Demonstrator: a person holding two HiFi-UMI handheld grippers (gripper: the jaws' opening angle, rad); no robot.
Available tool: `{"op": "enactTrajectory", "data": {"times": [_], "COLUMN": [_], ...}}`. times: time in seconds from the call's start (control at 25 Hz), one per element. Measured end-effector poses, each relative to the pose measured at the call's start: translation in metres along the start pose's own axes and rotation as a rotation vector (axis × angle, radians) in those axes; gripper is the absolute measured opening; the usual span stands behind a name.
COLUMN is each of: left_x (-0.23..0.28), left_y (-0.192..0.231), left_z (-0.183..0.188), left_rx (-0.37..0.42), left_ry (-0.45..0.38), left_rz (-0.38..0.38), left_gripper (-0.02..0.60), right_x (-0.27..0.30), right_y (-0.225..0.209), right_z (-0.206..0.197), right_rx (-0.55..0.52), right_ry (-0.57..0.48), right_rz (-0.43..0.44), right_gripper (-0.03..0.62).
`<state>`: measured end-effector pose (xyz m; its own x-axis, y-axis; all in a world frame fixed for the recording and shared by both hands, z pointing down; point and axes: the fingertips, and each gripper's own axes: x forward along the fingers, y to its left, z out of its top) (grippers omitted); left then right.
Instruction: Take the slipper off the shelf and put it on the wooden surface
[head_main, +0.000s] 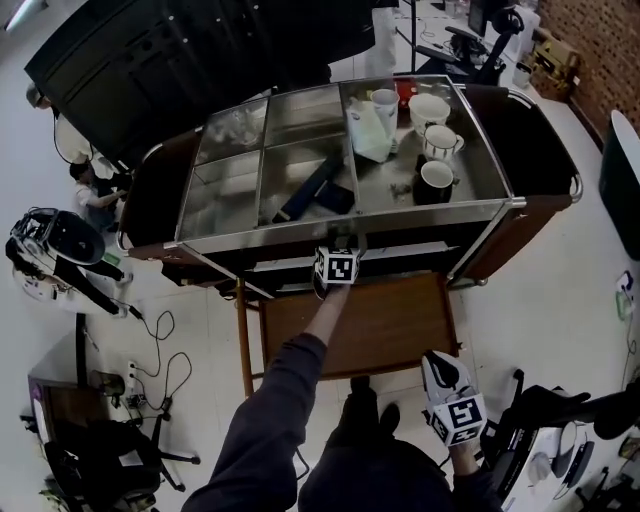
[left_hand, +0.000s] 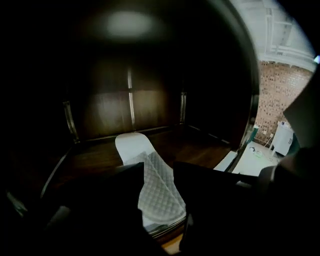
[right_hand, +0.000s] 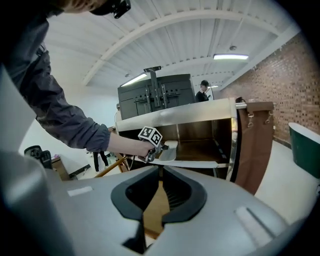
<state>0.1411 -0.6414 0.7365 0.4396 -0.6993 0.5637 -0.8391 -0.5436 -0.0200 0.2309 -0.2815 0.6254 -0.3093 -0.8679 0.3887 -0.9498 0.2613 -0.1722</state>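
Reaching into the dark shelf, my left gripper is mostly lost in shadow
Its jaws pinch the slipper at the shelf's front edge; my right gripper is pressed together near the wooden surface

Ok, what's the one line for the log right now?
left tool: closed on slipper, quilted top | slipper: on shelf | right tool: shut, empty, held low | wooden surface: no slipper yet
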Motion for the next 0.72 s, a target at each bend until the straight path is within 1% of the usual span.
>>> {"op": "enactTrajectory", "data": {"times": [0.08,0.16,0.2,0.24,0.28,0.44,0.56,0.64,0.72], "left_x": [0.025,0.038,0.042,0.045,0.047,0.049,0.031,-0.002,-0.047], "left_y": [0.006,0.011,0.013,0.016,0.019,0.027,0.024,0.011,-0.007], "left_z": [-0.001,-0.002,-0.002,-0.002,-0.003,-0.005,-0.015,-0.028,-0.05], "left_rx": [0.012,0.004,-0.006,-0.017,-0.03,-0.081,-0.113,-0.136,-0.159], "left_ry": [0.029,0.041,0.043,0.043,0.043,0.037,0.025,0.012,0.01], "left_rz": [-0.007,-0.009,-0.008,-0.007,-0.006,-0.003,-0.013,-0.027,-0.038], "left_gripper": [0.206,0.218,0.188,0.097,0.061,0.021,0.02,0.018,0.02], "right_x": [0.035,0.063,0.074,0.082,0.088,0.087,0.074,0.06,0.04], "right_y": [-0.002,0.001,0.004,0.006,0.009,0.015,0.023,0.031,0.042], "right_z": [0.017,0.034,0.042,0.048,0.052,0.049,0.045,0.043,0.04], "right_rx": [-0.014,-0.035,-0.046,-0.055,-0.062,-0.038,-0.028,-0.028,-0.045], "right_ry": [-0.005,-0.012,-0.018,-0.025,-0.033,-0.039,-0.054,-0.061,-0.073], "right_rz": [0.019,0.043,0.053,0.063,0.072,0.081,0.096,0.113,0.133], "right_gripper": [0.009,0.009,0.009,0.009,0.009,0.009,0.009,0.009,0.009]}}
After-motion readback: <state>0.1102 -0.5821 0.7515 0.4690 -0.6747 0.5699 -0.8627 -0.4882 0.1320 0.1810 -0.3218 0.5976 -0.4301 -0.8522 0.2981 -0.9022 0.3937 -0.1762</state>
